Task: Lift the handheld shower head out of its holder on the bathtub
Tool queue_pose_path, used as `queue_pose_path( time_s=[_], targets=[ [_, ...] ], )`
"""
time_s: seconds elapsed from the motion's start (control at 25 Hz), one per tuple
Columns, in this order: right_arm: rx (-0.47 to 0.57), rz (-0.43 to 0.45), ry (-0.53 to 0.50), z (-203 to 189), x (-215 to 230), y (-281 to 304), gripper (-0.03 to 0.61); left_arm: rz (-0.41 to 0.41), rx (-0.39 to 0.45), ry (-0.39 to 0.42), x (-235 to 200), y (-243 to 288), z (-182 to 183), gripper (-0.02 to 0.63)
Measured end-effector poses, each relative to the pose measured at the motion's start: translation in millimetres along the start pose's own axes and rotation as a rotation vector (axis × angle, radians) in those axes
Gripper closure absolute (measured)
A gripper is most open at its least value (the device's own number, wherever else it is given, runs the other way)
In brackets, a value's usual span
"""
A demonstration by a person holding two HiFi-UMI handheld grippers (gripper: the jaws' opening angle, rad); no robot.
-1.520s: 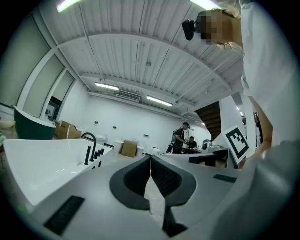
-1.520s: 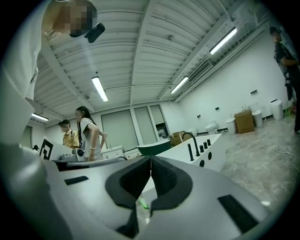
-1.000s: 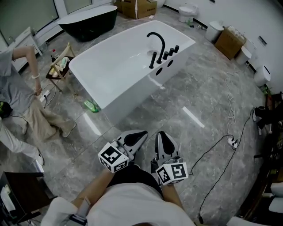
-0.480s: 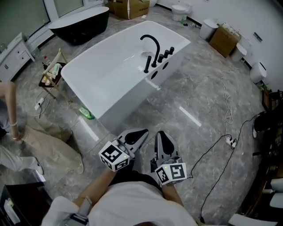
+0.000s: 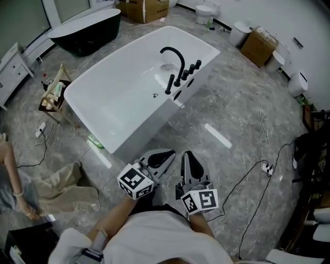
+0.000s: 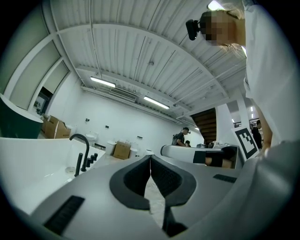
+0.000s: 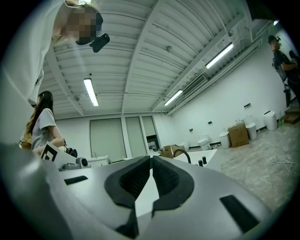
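Note:
A white bathtub (image 5: 118,98) stands on the grey floor ahead of me. On its right rim are a black arched spout (image 5: 175,54), a row of black knobs (image 5: 191,69) and the slim black handheld shower head (image 5: 169,84), upright in its holder. The left gripper view shows the shower head (image 6: 78,164) far off at the left. My left gripper (image 5: 168,153) and right gripper (image 5: 185,154) are held side by side, well short of the tub. Both are shut with nothing between the jaws. In the right gripper view the spout (image 7: 183,153) is small and distant.
A black bathtub (image 5: 82,28) and cardboard boxes (image 5: 144,7) stand behind the white tub. A wooden stool (image 5: 51,95), a green object (image 5: 95,141) and a beige cloth (image 5: 67,185) lie to its left. A cable with a power strip (image 5: 266,166) runs over the floor at the right.
The bathtub has drawn nearer and slid down-left in the head view as both grippers advance toward it. The person at the left has almost left the frame.

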State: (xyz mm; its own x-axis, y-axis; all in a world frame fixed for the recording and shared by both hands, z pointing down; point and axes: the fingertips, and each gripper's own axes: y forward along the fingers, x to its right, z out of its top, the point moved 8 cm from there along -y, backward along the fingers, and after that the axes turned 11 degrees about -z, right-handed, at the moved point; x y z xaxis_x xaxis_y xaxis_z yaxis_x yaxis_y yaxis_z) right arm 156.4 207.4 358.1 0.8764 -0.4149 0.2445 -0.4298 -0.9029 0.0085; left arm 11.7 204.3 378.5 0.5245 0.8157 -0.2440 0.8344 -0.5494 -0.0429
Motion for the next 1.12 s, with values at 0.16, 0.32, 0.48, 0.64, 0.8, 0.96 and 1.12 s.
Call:
queue_pose_path(
  time_s=[0.16, 0.32, 0.48, 0.64, 0.8, 0.96, 1.12],
  targets=[
    [-0.002, -0.003, -0.008, -1.5, -1.1, 32.9, 0.557, 0.0, 0.006, 0.0, -32.2, 3.1, 7.3, 0.603],
    [-0.008, -0.011, -0.004, -1.6, -3.2, 67.1, 0.557, 0.01, 0.013, 0.0, -66.0, 2.9, 15.8, 0.603],
    [-0.006, -0.001, -0.006, 0.0, -2.9, 95.6, 0.557, 0.011, 0.018, -0.002, -92.4, 7.2, 23.1, 0.603],
    [-0.006, 0.009, -0.009, -0.9, -4.6, 118.7, 0.557, 0.002, 0.014, 0.001, -114.9, 11.6, 28.2, 0.603],
    [-0.012, -0.008, -0.002, -3.3, 0.5, 137.2, 0.557, -0.015, 0.003, 0.004, -133.8, 18.8, 29.7, 0.603],
    [-0.012, -0.043, -0.003, -3.0, 4.5, 153.6, 0.557, -0.029, 0.001, 0.005, -149.4, 24.2, 32.9, 0.603],
    [-0.01, -0.049, -0.029, -2.8, 6.6, 161.7, 0.557, -0.028, 0.007, -0.008, -160.4, 28.5, 32.6, 0.603]
  ],
)
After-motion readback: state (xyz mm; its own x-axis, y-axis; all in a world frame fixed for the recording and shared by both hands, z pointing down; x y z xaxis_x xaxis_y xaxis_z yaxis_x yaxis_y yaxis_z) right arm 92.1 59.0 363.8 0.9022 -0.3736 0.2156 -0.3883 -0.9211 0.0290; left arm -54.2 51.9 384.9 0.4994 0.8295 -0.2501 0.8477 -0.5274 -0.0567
